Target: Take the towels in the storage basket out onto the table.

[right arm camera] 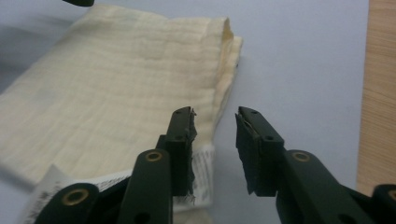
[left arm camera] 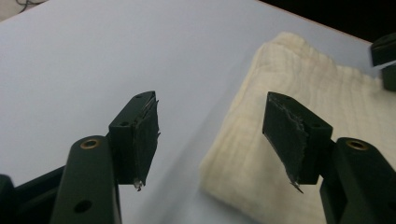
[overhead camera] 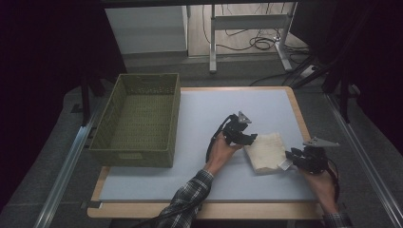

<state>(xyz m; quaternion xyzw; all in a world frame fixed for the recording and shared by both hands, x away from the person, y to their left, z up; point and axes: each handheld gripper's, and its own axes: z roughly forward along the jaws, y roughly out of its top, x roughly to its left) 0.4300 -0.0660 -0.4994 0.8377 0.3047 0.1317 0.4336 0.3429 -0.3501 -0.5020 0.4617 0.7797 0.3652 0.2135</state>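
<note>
A folded cream cloth (overhead camera: pixel 266 151) lies on the pale blue mat, right of centre. My left gripper (overhead camera: pixel 249 138) is at the cloth's left edge. In the left gripper view its jaws (left arm camera: pixel 212 100) stand wide open, one over the bare mat and one over the cloth (left arm camera: pixel 327 88), gripping nothing. My right gripper (overhead camera: pixel 288 159) is at the cloth's near right corner. In the right gripper view its jaws (right arm camera: pixel 215 114) are open with a narrow gap above the cloth's (right arm camera: pixel 116 79) folded edge, and a white label (right arm camera: pixel 204 170) sticks out beneath the left jaw.
A green woven basket (overhead camera: pixel 133 156) stands empty on the left of the table. The pale blue mat (overhead camera: pixel 214 104) covers most of the tabletop, with the wooden border (right arm camera: pixel 378 93) just right of the right gripper. Desk legs and cables lie beyond the far edge.
</note>
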